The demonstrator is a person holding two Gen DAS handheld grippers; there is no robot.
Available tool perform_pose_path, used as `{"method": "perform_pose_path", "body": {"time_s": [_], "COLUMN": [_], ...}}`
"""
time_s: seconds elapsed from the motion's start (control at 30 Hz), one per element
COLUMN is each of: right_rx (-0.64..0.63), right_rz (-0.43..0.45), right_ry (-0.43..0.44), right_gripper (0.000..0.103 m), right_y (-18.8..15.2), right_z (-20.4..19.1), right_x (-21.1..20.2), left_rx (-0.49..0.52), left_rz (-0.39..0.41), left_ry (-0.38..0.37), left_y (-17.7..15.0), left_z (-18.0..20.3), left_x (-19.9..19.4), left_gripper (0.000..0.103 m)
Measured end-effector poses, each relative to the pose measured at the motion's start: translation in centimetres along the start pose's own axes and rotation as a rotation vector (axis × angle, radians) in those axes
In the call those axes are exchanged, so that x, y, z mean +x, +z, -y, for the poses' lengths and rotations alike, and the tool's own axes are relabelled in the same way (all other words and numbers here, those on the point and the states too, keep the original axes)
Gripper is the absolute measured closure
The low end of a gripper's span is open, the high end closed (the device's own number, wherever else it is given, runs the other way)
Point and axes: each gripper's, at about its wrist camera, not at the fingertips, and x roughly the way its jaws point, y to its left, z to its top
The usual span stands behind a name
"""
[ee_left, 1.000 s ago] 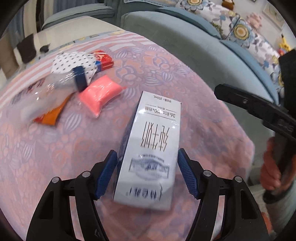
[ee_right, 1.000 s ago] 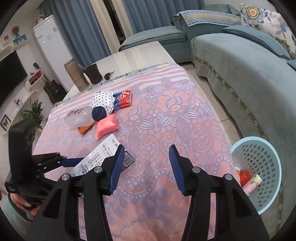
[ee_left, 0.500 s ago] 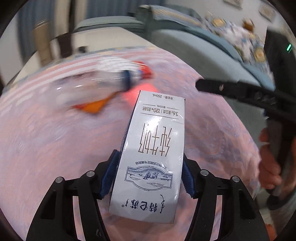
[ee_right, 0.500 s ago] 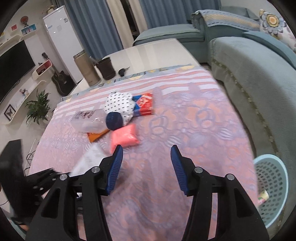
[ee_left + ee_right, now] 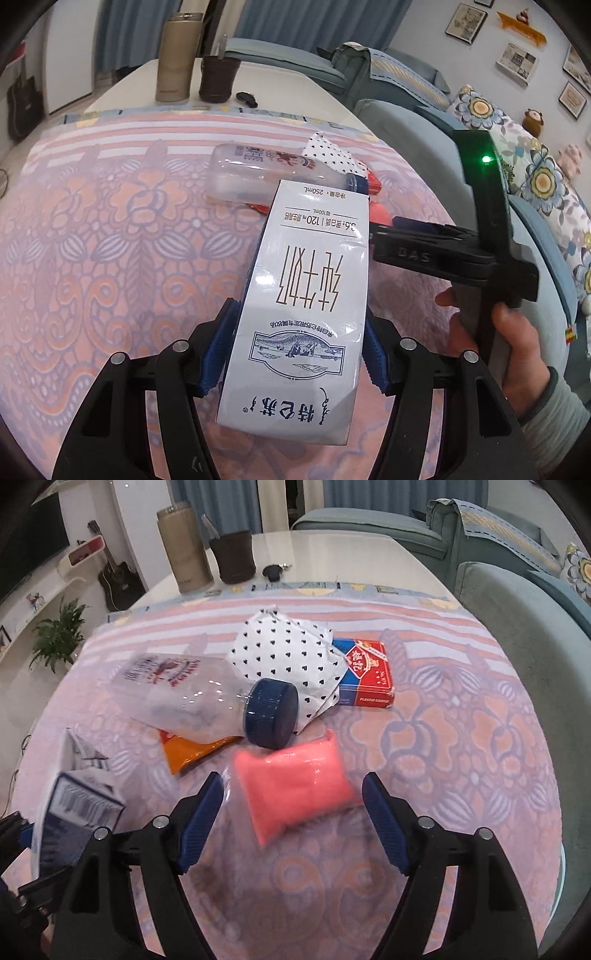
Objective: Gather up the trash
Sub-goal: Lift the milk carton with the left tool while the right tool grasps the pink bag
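Note:
My left gripper (image 5: 295,347) is shut on a white milk carton (image 5: 306,306) and holds it above the patterned tablecloth. The carton also shows at the left of the right wrist view (image 5: 77,805). My right gripper (image 5: 293,819) is open, its fingers on either side of a pink packet (image 5: 295,794) lying on the cloth. Beyond it lie a clear plastic bottle with a blue cap (image 5: 192,701), an orange wrapper (image 5: 192,753), a white dotted paper bag (image 5: 288,661) and a red card box (image 5: 365,675).
A tan tumbler (image 5: 184,550), a dark cup (image 5: 234,555) and a key fob (image 5: 273,570) stand on the bare table end beyond the cloth. A blue-grey sofa (image 5: 524,627) runs along the right side. The right gripper's body (image 5: 484,254) is close to the carton.
My left gripper closed on the carton and lifted it. My right gripper moved forward over the table until its open fingers came round the pink packet.

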Motion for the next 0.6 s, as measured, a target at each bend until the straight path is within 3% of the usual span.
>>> {"method": "perform_pose_path", "body": {"time_s": [0.13, 0.27, 0.6], "right_rx": [0.0, 0.033, 0.132], "right_rz": [-0.012, -0.002, 0.092], "right_ry": [-0.018, 0.011, -0.007], "right_gripper": [0.068, 0.078, 0.079], "right_y": [-0.2, -0.9, -3.5], "right_z": [0.3, 1.6, 6.6], "right_x": [0.4, -1.0, -8.4], "left_rx": [-0.005, -0.002, 0.104], "left_rz": [-0.002, 0.006, 0.038], "left_ry": [-0.011, -0.029, -0.098], "left_y": [0.0, 0.2, 1.6], "left_z": [0.1, 0.8, 6.9], "left_x": [0.0, 0.0, -0.6], "left_gripper": [0.044, 0.044, 0.044]}}
